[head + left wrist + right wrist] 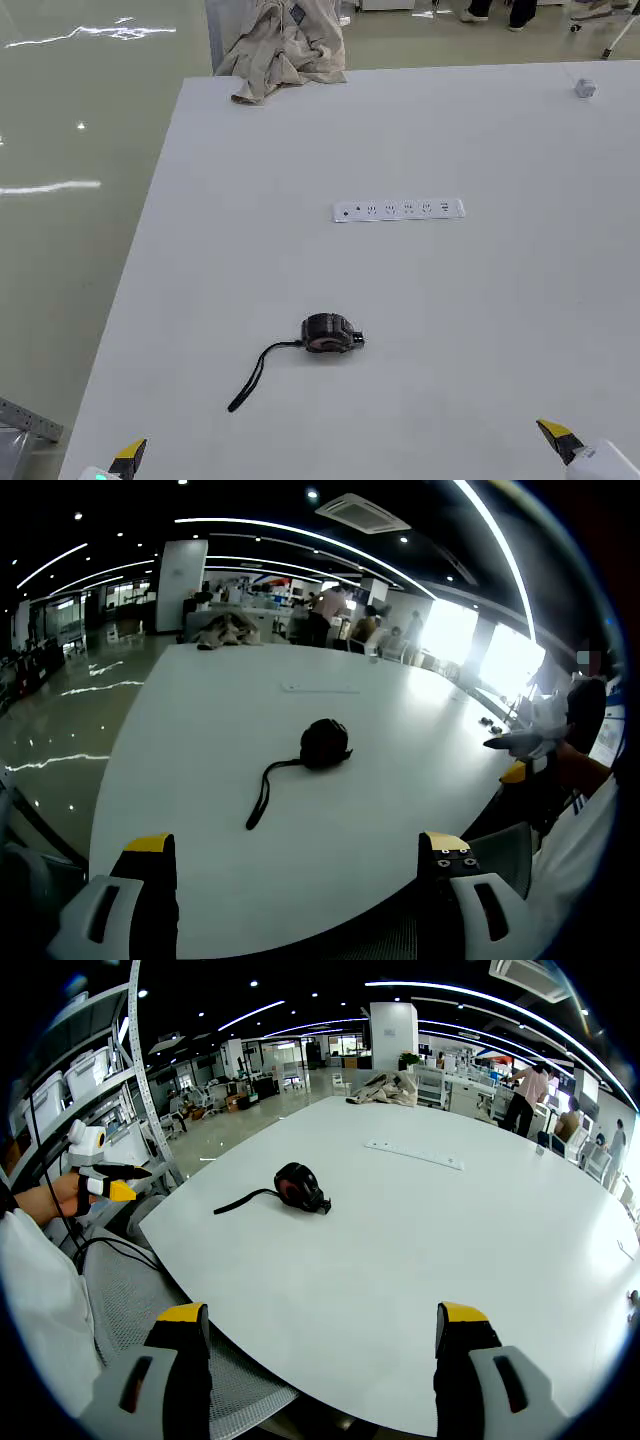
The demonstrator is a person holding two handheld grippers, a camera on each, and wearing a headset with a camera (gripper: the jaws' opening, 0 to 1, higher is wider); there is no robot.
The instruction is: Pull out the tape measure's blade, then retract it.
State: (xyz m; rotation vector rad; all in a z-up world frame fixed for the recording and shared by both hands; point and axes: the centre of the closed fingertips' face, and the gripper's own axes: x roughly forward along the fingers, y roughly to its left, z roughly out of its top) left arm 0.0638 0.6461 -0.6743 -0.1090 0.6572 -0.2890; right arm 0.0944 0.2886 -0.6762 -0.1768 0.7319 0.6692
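Observation:
A black tape measure (330, 334) lies on the white table (480, 330) with its black wrist strap (256, 376) trailing to the left; its blade is not drawn out. The tape measure (325, 743) lies well ahead of my left gripper (297, 848), whose yellow-tipped jaws stand wide apart with nothing between them. My right gripper (322, 1320) is open too, and the tape measure (300, 1186) lies far ahead of it. In the head view the left gripper's tip (130, 455) and the right gripper's tip (556, 436) sit near the table's front edge, on either side of the tape measure.
A white power strip (398, 209) lies flat beyond the tape measure. A beige garment (283, 48) is heaped at the table's far left edge. A small white object (586, 88) sits at the far right. People stand beyond the table (330, 615).

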